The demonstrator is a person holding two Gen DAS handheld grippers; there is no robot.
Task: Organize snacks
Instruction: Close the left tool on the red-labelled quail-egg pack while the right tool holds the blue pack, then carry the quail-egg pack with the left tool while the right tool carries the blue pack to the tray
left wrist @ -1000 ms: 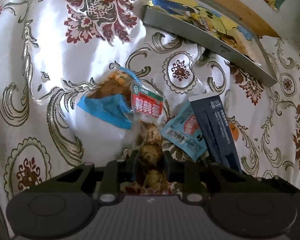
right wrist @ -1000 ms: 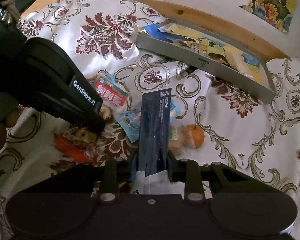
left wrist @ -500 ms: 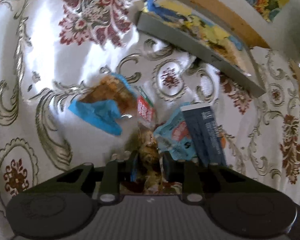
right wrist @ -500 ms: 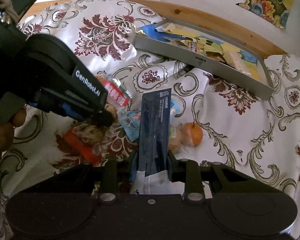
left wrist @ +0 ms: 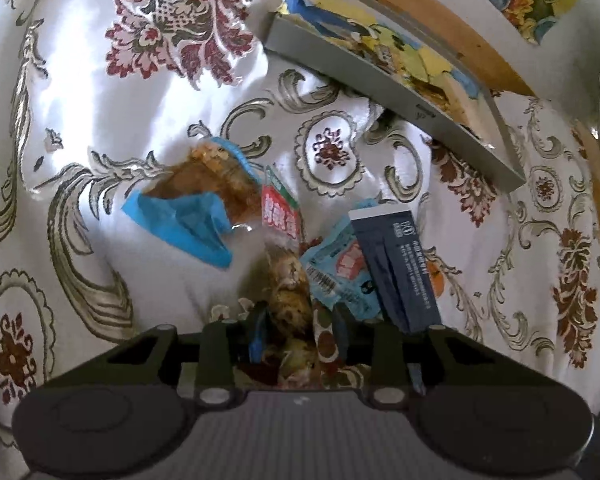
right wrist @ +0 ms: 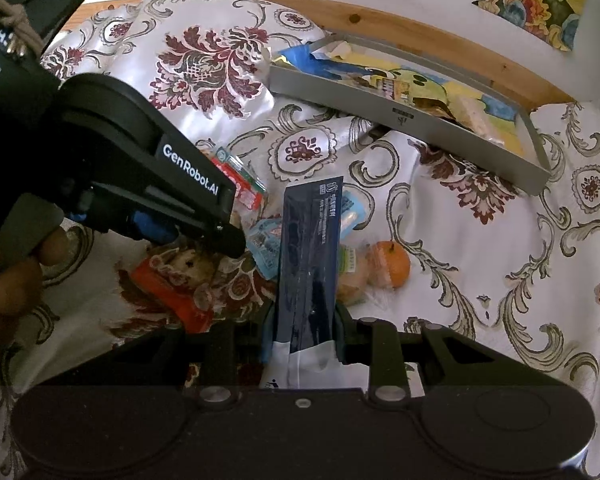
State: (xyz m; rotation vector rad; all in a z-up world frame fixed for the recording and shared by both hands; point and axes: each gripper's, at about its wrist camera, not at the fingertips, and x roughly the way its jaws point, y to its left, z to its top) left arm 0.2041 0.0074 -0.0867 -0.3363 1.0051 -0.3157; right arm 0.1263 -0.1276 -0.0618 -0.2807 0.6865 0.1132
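While both of our claws are loaded, the real change over the last second is on the left side. The left claw (left wrist: 296, 320) is clamped narrow on a clear packet of brown snacks with a red label (left wrist: 286, 272), and against the earlier views it has risen and swung toward the grey tray (left wrist: 384, 84): the tray now sits larger and nearer the middle of the left wrist view, and the packet hangs from the jaws instead of lying in the pile. From the right wrist view we see the left claw's body crossing the frame, its tip at the packet's orange-red end (right wrist: 172, 292).

The right claw (right wrist: 300, 320) has barely moved; it is closed on the long dark blue packet (right wrist: 308, 248), whose free end points toward the tray.

On the floral cloth (left wrist: 100, 92) the rest of the pile remains: a blue-edged bag of brown snacks (left wrist: 196, 204), a small light blue sachet (left wrist: 336, 268), and an orange (right wrist: 392, 264) beside a clear wrapped piece.

We judge that both pickups are done and the carry to the tray has begun on the left. The tray already holds yellow and blue packets, so we would need to find room, and the limp packet may swing and catch the tray's near wall.
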